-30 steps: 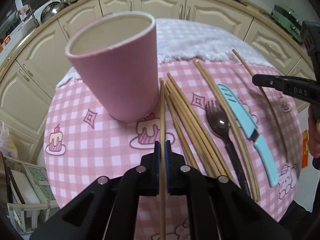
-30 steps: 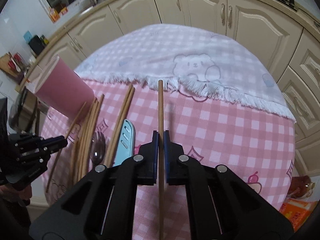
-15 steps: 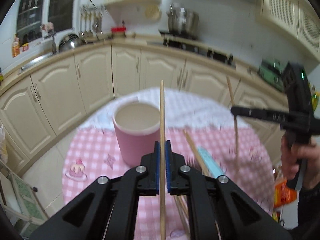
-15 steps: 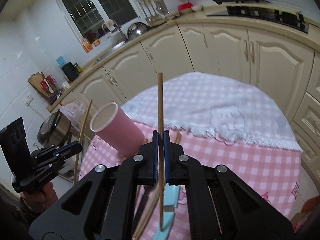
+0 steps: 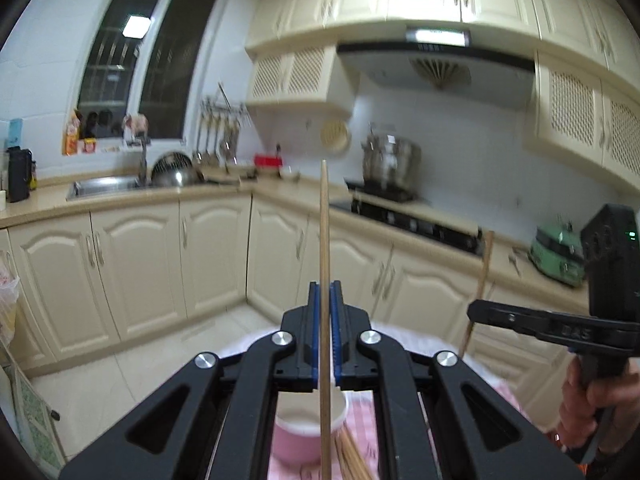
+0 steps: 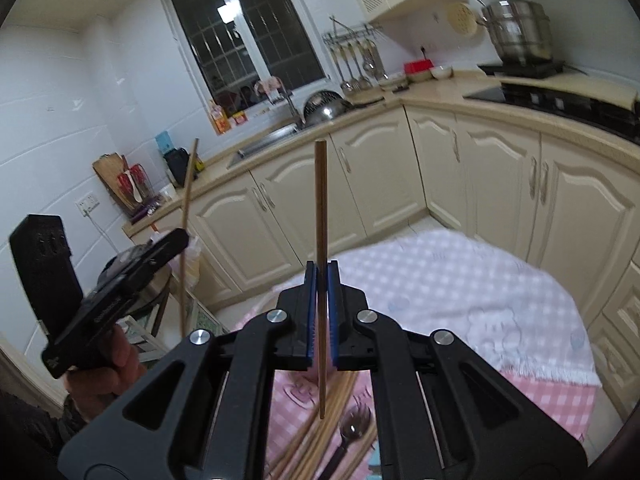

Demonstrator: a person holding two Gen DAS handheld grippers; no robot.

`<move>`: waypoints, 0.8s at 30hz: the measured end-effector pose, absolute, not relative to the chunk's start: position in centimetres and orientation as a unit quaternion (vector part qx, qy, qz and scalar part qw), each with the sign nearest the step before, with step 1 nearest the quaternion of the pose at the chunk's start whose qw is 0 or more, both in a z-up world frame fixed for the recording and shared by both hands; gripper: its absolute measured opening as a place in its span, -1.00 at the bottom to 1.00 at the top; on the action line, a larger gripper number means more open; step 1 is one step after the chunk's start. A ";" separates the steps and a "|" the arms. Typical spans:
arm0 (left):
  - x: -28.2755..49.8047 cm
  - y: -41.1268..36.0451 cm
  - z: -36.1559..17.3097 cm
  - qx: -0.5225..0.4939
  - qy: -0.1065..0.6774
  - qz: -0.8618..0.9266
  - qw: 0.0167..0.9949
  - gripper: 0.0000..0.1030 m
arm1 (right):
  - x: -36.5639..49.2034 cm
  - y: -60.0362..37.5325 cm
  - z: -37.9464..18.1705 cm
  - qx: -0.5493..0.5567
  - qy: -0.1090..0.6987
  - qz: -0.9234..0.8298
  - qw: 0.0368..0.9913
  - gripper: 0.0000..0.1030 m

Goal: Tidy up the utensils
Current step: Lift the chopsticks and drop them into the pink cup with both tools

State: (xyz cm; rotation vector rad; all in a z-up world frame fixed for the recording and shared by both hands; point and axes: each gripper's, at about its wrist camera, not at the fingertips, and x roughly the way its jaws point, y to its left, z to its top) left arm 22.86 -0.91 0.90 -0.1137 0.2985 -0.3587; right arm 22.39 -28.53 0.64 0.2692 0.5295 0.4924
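My left gripper (image 5: 325,300) is shut on a wooden chopstick (image 5: 324,240) and holds it upright above the pink cup (image 5: 308,428), which shows between the gripper arms. My right gripper (image 6: 321,280) is shut on another wooden chopstick (image 6: 320,208), upright over the table. Below it lie several loose chopsticks (image 6: 316,440) and a dark fork (image 6: 352,432) on the pink checked tablecloth (image 6: 552,396). The right gripper with its chopstick also shows in the left wrist view (image 5: 480,312); the left gripper shows in the right wrist view (image 6: 176,240).
Cream kitchen cabinets (image 5: 208,256) and a counter with sink (image 5: 104,188) and stove (image 5: 408,216) run behind the table. A white fringed cloth (image 6: 460,288) covers the far half of the table. A blue knife edge (image 6: 374,464) shows at the bottom.
Both grippers lifted their chopsticks off the table and tilted them upright. The views swung from the tabletop up to the kitchen; the cup now sits low under the left gripper.
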 end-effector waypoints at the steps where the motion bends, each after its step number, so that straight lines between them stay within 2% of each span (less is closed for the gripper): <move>1: 23.2 -0.9 1.4 -0.062 0.136 -0.175 0.973 -0.91 | 22.5 -28.2 1.7 0.127 0.246 0.245 0.929 -0.89; 5: 24.9 -1.0 2.9 -0.081 0.096 -0.162 0.979 -0.91 | 23.6 -26.6 4.9 0.115 0.210 0.262 0.935 -0.89; 10: 26.7 -1.4 3.3 -0.093 0.067 -0.146 0.983 -0.91 | 25.6 -24.7 5.9 0.111 0.200 0.271 0.935 -0.89; 24: 30.1 -2.3 -2.3 -0.089 0.131 -0.130 0.979 -0.91 | 29.6 -22.4 -0.1 0.110 0.278 0.258 0.919 -0.88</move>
